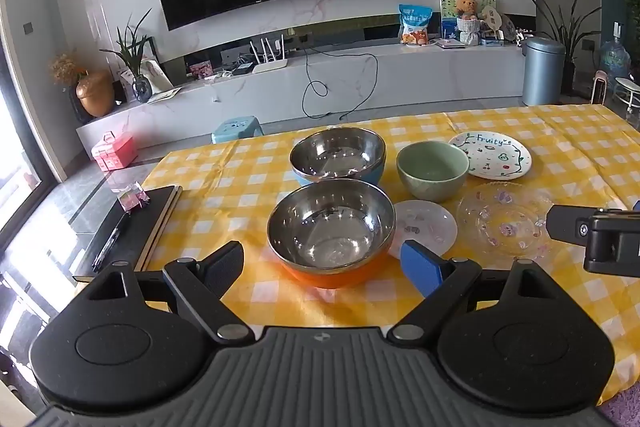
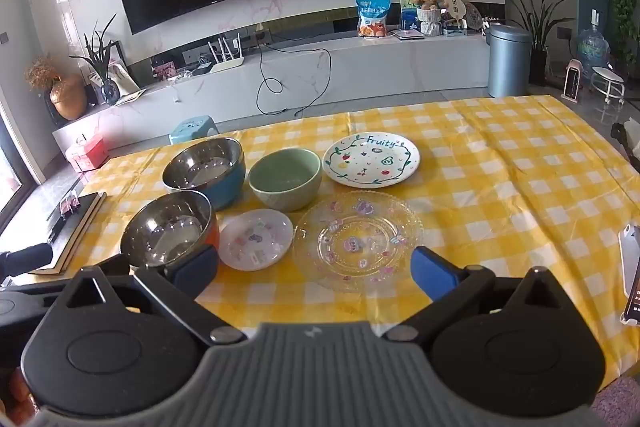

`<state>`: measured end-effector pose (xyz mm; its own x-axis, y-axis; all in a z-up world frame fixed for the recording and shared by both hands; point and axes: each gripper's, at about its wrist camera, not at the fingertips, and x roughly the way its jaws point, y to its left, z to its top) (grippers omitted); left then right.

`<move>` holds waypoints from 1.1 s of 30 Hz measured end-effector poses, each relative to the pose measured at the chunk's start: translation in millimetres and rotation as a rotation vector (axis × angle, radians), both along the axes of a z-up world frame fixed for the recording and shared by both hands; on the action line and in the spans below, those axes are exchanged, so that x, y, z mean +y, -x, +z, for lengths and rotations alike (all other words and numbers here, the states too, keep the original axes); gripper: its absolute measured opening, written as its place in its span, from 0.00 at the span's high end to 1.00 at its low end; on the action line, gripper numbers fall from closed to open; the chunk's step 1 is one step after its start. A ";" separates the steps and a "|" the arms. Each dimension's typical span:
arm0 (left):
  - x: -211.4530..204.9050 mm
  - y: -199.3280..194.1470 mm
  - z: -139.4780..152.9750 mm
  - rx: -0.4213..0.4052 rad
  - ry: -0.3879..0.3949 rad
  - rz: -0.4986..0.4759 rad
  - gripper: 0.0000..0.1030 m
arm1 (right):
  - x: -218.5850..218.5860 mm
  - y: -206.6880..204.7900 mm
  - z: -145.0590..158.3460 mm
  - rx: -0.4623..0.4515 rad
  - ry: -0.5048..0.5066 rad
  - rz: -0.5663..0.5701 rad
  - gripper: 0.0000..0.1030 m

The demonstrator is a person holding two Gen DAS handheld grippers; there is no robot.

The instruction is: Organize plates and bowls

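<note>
On the yellow checked tablecloth (image 1: 520, 307) stand an orange-sided steel bowl (image 1: 331, 227) (image 2: 168, 227), a blue-sided steel bowl (image 1: 338, 153) (image 2: 205, 165) and a green bowl (image 1: 433, 167) (image 2: 285, 179). A small white plate (image 1: 426, 225) (image 2: 256, 243), a clear glass plate (image 1: 505, 219) (image 2: 358, 239) and a white "Fruity" plate (image 1: 491, 155) (image 2: 371, 159) lie beside them. My left gripper (image 1: 324, 267) is open and empty just in front of the orange bowl. My right gripper (image 2: 316, 271) is open and empty at the near edge of the glass plate.
A black notebook with a pen (image 1: 132, 227) lies at the table's left edge. A phone (image 2: 631, 267) is at the far right. The right gripper's body (image 1: 600, 239) shows at the right in the left wrist view. A TV console stands beyond the table.
</note>
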<state>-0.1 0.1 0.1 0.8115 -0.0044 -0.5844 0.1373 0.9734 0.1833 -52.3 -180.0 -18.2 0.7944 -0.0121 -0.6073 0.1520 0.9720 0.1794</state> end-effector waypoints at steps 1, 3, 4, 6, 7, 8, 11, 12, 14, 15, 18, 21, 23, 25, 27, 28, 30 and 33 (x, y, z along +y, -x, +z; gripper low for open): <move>-0.1 0.0 0.0 -0.001 -0.001 -0.001 0.00 | 0.6 -0.4 -0.2 0.010 0.003 -0.001 0.02; 0.1 0.0 0.0 -0.001 0.002 0.000 0.00 | 1.3 -0.3 -0.2 0.007 0.005 0.000 0.02; 0.2 -0.2 0.0 0.000 0.002 0.001 0.00 | 1.5 -0.3 -0.1 0.006 0.006 0.000 0.02; 0.1 -0.1 0.0 -0.001 0.001 0.000 0.00 | 1.4 -0.3 -0.2 0.003 0.006 0.000 0.02; 0.1 -0.1 0.0 -0.001 0.001 0.000 0.00 | 1.0 -0.4 -0.3 0.003 0.005 -0.001 0.02; 0.0 -0.1 0.0 -0.001 0.002 0.000 0.00 | 0.6 -0.4 -0.5 0.002 0.004 -0.002 0.02; 0.1 -0.1 0.0 0.000 0.003 0.000 0.00 | 5.1 0.6 -1.6 0.005 0.015 -0.001 0.02; -0.1 -0.1 0.0 0.002 0.003 -0.002 0.00 | 5.2 0.4 -1.9 0.006 0.015 -0.001 0.02; 4.0 -0.6 -1.4 0.003 0.003 -0.006 0.00 | 5.6 0.2 -2.6 0.007 0.014 0.000 0.02; 4.2 1.8 -2.4 0.004 0.003 -0.007 0.00 | 4.0 0.6 -1.0 0.007 0.012 0.003 0.02; 4.1 2.4 -2.9 0.003 0.004 -0.004 0.00 | 4.1 1.1 -4.3 0.008 0.013 0.006 0.02; 3.8 2.4 -3.0 0.003 0.003 -0.003 0.00 | 3.1 1.2 -5.4 0.009 0.014 0.006 0.02; 3.8 2.2 -2.9 0.004 0.003 -0.003 0.00 | 3.8 1.6 -5.6 0.008 0.016 0.003 0.02; 3.9 2.2 -2.9 0.004 0.003 -0.004 0.00 | 3.6 1.1 -5.8 0.007 0.016 0.005 0.02; 4.0 2.2 -3.0 0.005 0.004 -0.003 0.00 | 6.0 0.7 -5.8 0.009 0.019 0.004 0.02; 4.1 2.3 -3.1 0.004 0.003 -0.003 0.00 | 5.6 0.6 -4.9 0.009 0.019 0.005 0.02; 4.1 2.1 -3.0 0.004 0.004 -0.003 0.00 | 5.6 0.7 -5.1 0.009 0.018 0.004 0.02; 4.0 1.9 -2.8 0.005 0.004 -0.003 0.00 | 5.9 0.6 -5.2 0.010 0.020 0.005 0.02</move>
